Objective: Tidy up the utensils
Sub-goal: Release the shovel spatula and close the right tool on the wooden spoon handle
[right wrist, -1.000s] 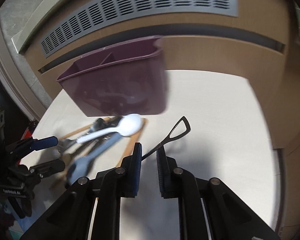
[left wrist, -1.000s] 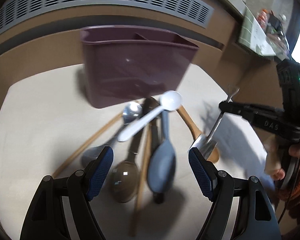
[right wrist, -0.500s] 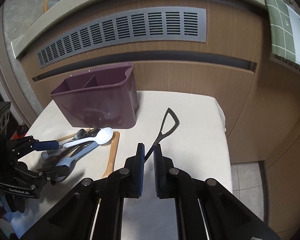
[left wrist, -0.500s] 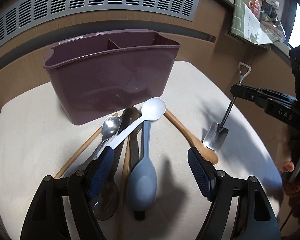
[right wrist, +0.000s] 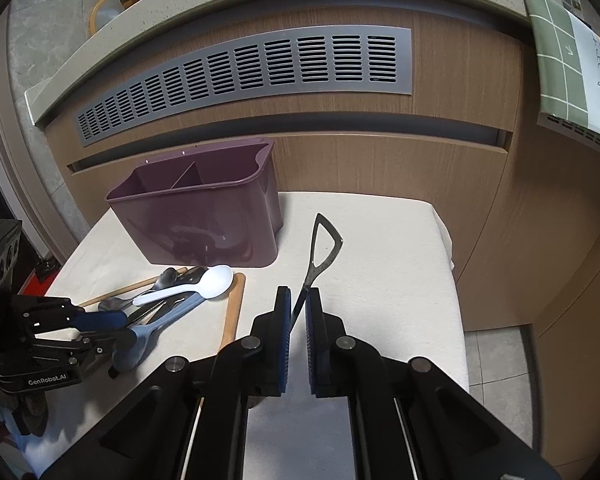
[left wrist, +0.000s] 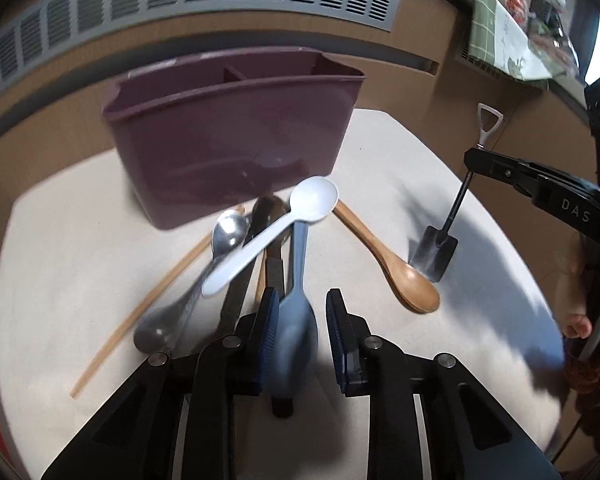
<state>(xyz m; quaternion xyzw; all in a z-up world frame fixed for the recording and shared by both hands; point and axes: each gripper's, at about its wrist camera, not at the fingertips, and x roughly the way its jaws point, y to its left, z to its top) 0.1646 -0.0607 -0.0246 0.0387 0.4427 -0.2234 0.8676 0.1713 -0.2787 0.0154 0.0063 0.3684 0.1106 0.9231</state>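
A purple divided utensil holder (left wrist: 236, 136) stands at the back of the cream table (left wrist: 60, 240); it also shows in the right wrist view (right wrist: 204, 216). In front of it lie a white spoon (left wrist: 276, 232), a blue-grey spoon (left wrist: 296, 312), a metal spoon (left wrist: 204, 264), a wooden spoon (left wrist: 396, 272) and chopsticks (left wrist: 148, 304). My left gripper (left wrist: 300, 320) is closed around the blue-grey spoon's bowl. My right gripper (right wrist: 298, 316) is shut on a small shovel-shaped metal spoon (right wrist: 320, 256), held upright with its blade (left wrist: 436, 248) near the table.
A wooden cabinet with a grey vent grille (right wrist: 260, 72) rises behind the table. The table's right edge (right wrist: 452, 264) drops to a tiled floor. A green tiled board (right wrist: 572, 64) leans at the upper right.
My left gripper has closed from wide open onto the blue-grey spoon. My right gripper has raised the shovel spoon more upright.
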